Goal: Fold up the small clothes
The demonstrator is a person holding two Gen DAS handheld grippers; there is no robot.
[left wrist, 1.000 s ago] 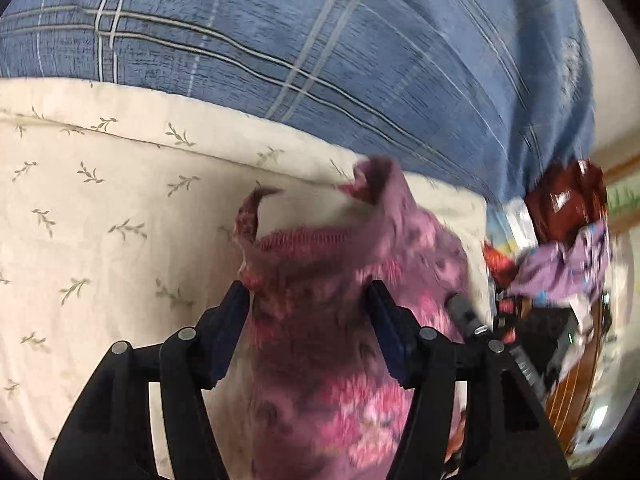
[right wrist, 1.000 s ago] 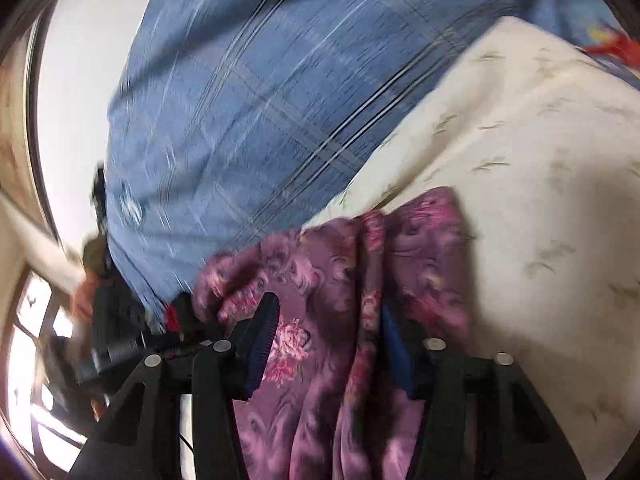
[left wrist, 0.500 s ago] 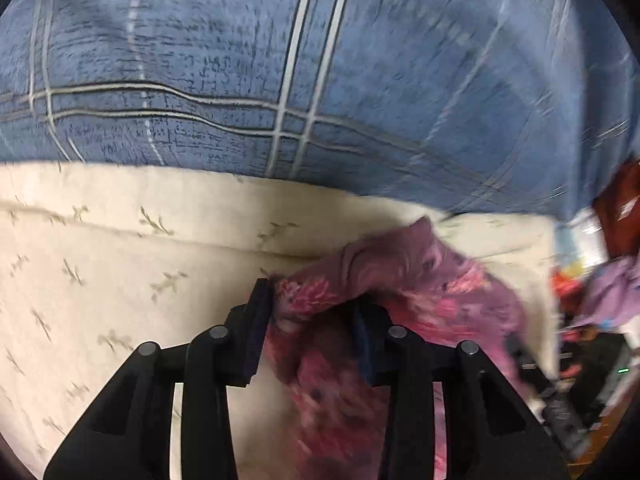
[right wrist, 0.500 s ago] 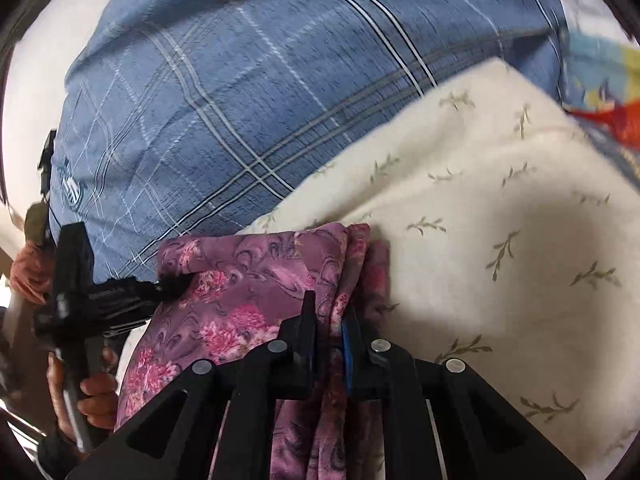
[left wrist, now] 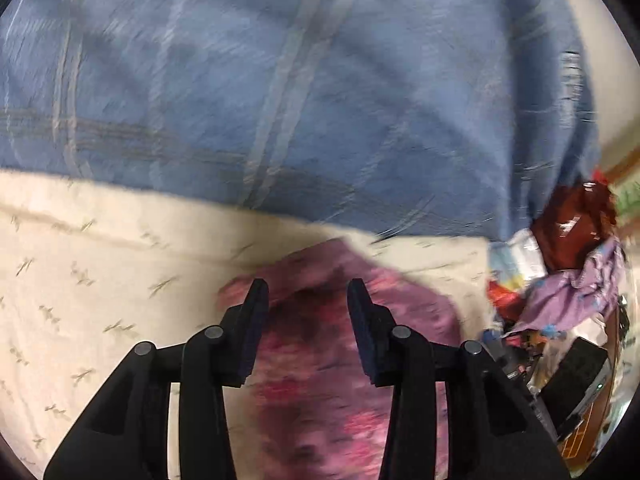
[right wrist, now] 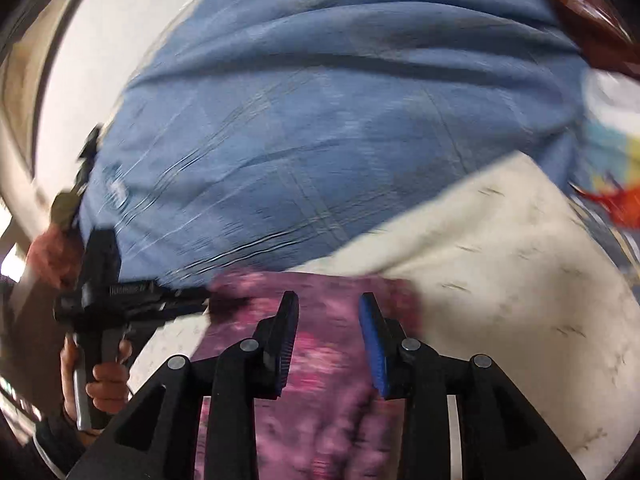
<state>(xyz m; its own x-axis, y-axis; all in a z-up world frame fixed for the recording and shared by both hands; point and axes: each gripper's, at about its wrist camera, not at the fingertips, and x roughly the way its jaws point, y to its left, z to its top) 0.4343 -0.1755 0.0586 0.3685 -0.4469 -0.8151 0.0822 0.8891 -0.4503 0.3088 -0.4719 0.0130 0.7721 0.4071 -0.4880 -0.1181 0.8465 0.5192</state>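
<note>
I am watching the purple flowered garment (left wrist: 320,360) lying on the cream leaf-print sheet (left wrist: 100,300), just below the blue checked cloth (left wrist: 320,100); both views are blurring; my left gripper (left wrist: 307,292) is spreading its jaws, the garment lying between them with the pads off it; my right gripper (right wrist: 328,304) is spreading likewise over the same garment (right wrist: 320,380), its pads clear; in the right view a hand (right wrist: 104,384) is holding the left gripper's handle beside the garment's edge; a heap of clothes (left wrist: 568,292) is sitting off to the right.
</note>
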